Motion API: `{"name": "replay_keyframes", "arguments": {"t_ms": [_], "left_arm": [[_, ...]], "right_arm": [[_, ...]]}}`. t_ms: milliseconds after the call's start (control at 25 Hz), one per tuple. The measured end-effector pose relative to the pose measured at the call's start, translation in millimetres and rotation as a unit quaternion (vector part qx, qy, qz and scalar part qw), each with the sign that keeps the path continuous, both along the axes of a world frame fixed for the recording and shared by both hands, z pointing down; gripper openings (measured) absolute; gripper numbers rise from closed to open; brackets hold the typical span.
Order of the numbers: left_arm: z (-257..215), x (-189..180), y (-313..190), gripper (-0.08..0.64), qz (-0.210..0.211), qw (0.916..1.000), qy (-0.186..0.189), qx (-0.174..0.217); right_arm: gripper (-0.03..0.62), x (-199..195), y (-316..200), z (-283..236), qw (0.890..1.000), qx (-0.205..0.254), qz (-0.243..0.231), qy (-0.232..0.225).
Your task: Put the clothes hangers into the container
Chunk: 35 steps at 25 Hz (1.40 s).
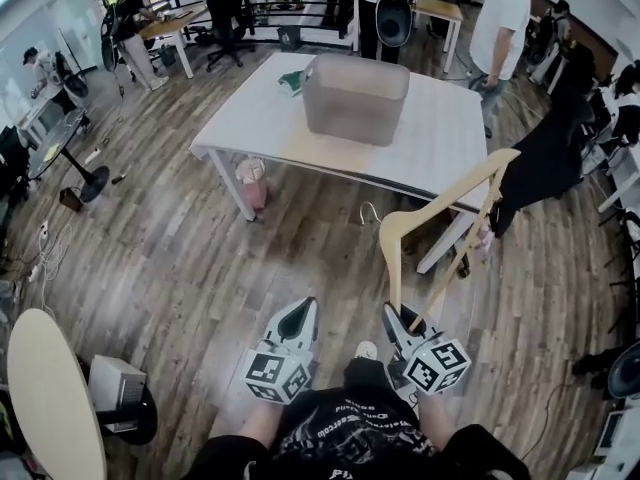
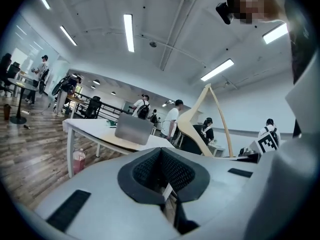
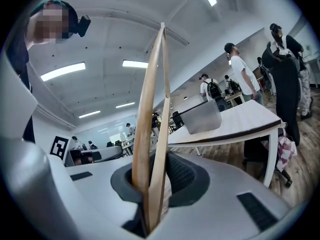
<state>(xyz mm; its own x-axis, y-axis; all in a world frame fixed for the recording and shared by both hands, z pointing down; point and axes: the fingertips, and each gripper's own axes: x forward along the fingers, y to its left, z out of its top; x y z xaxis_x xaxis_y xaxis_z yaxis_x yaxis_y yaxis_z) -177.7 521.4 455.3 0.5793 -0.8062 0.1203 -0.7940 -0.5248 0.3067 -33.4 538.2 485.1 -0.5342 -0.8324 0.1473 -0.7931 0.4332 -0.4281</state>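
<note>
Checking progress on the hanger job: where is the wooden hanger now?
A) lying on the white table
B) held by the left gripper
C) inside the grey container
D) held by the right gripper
D: the wooden hanger stands up from the right gripper, pinched between its fingers, well short of the container.

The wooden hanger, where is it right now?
The hanger stands upright at the head view's right, clamped in the right gripper, over the floor short of the white table.

No legible txt anywhere
</note>
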Motion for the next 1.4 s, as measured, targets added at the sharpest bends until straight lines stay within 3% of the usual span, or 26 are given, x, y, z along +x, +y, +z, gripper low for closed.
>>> {"name": "replay_keyframes", "arguments": {"t_ms": [360, 600, 1040, 1400], "left_arm": [[10, 110, -107, 0.019, -0.028, 0.9995, -0.01, 0.006], [13, 151, -152, 0.018, -0.047, 0.9988, -0.009, 0.008], [26, 174, -212, 0.02, -0.042, 0.999, -0.008, -0.009], [23, 167, -325, 0.019, -0.025, 0.9996, -0.013, 0.007]], "right_arm": [[0.061, 83, -107, 12, 0.997, 0.005, -0.075, 0.029], [0.061, 112, -152, 27, 0.994, -0.011, -0.104, 0.023], [0.061, 129, -204, 28, 0.994, -0.003, -0.103, 0.034], [0.061, 126, -296, 24, 0.997, 0.003, -0.082, 0.009]]}}
